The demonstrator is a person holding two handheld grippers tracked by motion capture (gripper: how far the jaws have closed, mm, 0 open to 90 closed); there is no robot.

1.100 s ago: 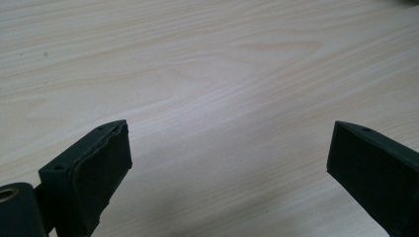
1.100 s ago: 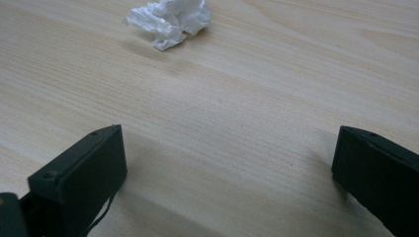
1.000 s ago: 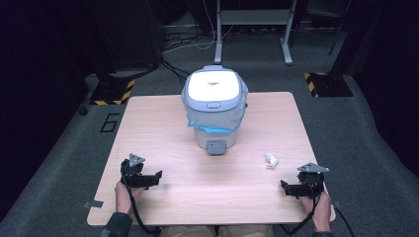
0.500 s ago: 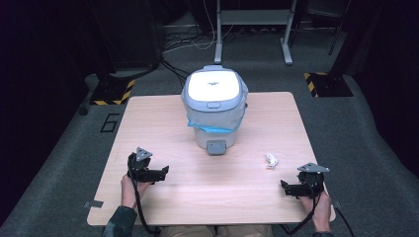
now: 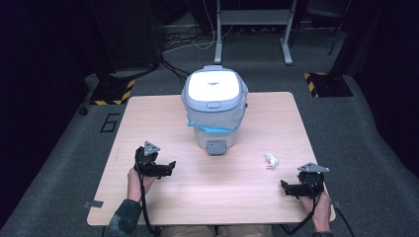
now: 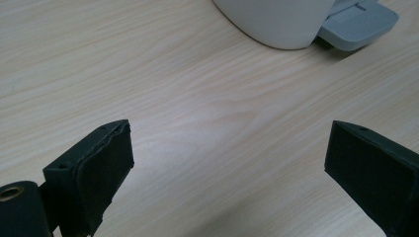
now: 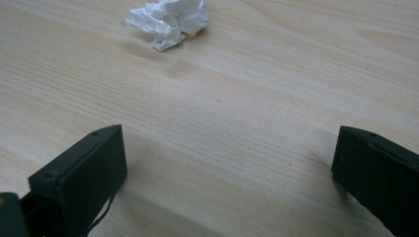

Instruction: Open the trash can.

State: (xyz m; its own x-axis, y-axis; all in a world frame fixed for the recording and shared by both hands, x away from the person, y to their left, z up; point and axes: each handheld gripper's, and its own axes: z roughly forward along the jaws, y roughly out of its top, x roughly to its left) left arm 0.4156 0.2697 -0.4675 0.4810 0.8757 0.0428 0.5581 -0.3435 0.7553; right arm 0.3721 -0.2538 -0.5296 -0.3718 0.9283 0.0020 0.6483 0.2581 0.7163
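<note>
Both grippers are held with their jaws spread wide and nothing between them: the left gripper (image 5: pixel 170 165) is seen low over the table (image 5: pixel 163 118) near its left front, aimed at the base of the bin, and the right gripper (image 5: pixel 284 186) is seen near the right front corner. The work is judged to be at its opening, an approach with nothing yet grasped.

The pedal bin (image 5: pixel 214 106) is stood at the middle of the table toward the far edge; it is white with a pale grey lid that is shut, a clear liner with a blue drawstring is folded over its rim, and a grey foot pedal (image 5: pixel 216 146) projects from its front. In the left gripper view the pedal (image 6: pixel 356 22) lies ahead and to the right.

The crumpled tissue (image 5: pixel 271 159), small and white, lies on bare wood right of the bin, well apart from it and ahead of the right gripper; it is seen in the right gripper view (image 7: pixel 168 20) left of centre. A forward reach, shifted slightly left and lowered, is judged to be called for before the jaws are closed on it; the pedal would likely need pressing by the left gripper.
</note>
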